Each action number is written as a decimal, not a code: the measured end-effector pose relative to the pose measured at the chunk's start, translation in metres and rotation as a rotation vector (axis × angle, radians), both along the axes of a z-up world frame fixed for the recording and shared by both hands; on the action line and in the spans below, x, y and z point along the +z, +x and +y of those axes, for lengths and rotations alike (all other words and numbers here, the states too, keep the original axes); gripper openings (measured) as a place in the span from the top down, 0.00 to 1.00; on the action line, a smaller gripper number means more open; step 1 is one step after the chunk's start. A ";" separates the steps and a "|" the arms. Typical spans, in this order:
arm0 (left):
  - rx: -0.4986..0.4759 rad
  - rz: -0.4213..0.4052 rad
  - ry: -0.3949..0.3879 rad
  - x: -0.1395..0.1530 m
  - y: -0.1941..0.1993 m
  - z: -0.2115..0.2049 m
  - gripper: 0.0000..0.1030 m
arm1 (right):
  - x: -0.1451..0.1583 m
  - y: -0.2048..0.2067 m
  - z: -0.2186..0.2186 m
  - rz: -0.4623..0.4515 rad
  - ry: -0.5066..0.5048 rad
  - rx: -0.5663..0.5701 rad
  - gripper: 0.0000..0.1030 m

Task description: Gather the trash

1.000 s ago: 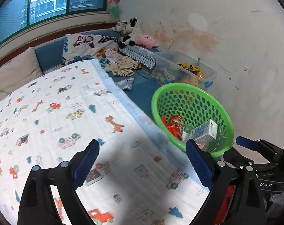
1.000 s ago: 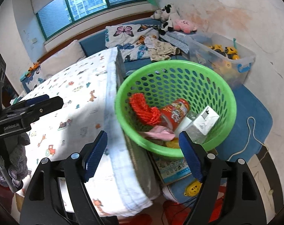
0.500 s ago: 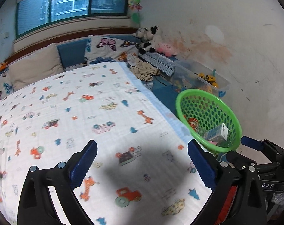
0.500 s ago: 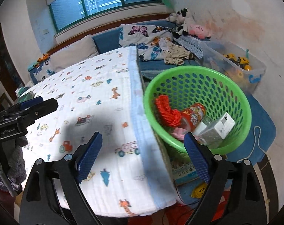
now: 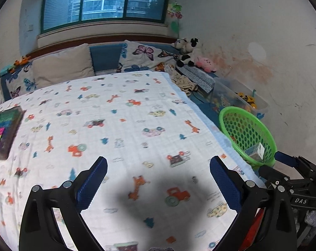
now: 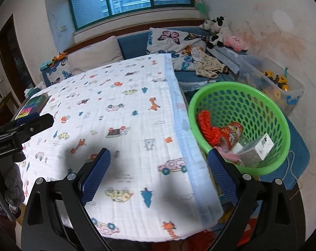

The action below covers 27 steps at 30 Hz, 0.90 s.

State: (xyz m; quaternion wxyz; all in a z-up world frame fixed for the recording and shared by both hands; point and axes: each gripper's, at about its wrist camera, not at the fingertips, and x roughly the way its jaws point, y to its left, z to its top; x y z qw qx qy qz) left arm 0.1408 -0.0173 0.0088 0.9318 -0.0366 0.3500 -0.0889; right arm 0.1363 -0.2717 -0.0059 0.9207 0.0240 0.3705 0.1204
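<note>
The green perforated basket (image 6: 220, 84) stands beside the table's right edge. It holds a red mesh bundle (image 6: 208, 125), a red printed cup (image 6: 231, 133), a white carton (image 6: 260, 148) and a pink scrap (image 6: 229, 154). My right gripper (image 6: 159, 154) hovers over the cloth-covered table (image 6: 124, 113), left of the basket. Its jaws are opening and nothing is between them. My left gripper (image 5: 158, 163) is open and empty above the same cloth. In the left wrist view the basket (image 5: 222, 113) lies to the right, and the right gripper (image 5: 287, 163) shows at the right edge.
A dark book with coloured stripes (image 5: 3, 129) lies at the table's left edge. Behind the table runs a blue sofa with cushions (image 5: 61, 67), plush toys (image 6: 216, 29) and crumpled clothes (image 6: 208, 67). A clear bin of toys (image 6: 279, 83) stands by the stained wall.
Both grippers have drawn away from the basket toward the left over the table, so more cloth and the book now show. The right jaws have spread wider. The basket's contents are unchanged.
</note>
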 end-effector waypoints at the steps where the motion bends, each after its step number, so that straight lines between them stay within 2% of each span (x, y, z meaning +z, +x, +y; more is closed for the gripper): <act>1: 0.006 -0.002 -0.002 0.000 -0.002 0.003 0.08 | 0.001 -0.001 0.003 -0.001 0.000 0.004 0.09; 12: 0.089 -0.009 -0.014 -0.001 -0.034 0.038 0.08 | 0.005 -0.008 0.024 -0.009 -0.009 0.042 0.07; 22: 0.115 -0.043 0.019 -0.002 -0.052 0.043 0.08 | 0.006 -0.012 0.033 -0.017 -0.010 0.053 0.07; 27: 0.132 -0.062 0.005 0.001 -0.056 0.045 0.08 | 0.010 -0.016 0.035 -0.038 -0.009 0.057 0.07</act>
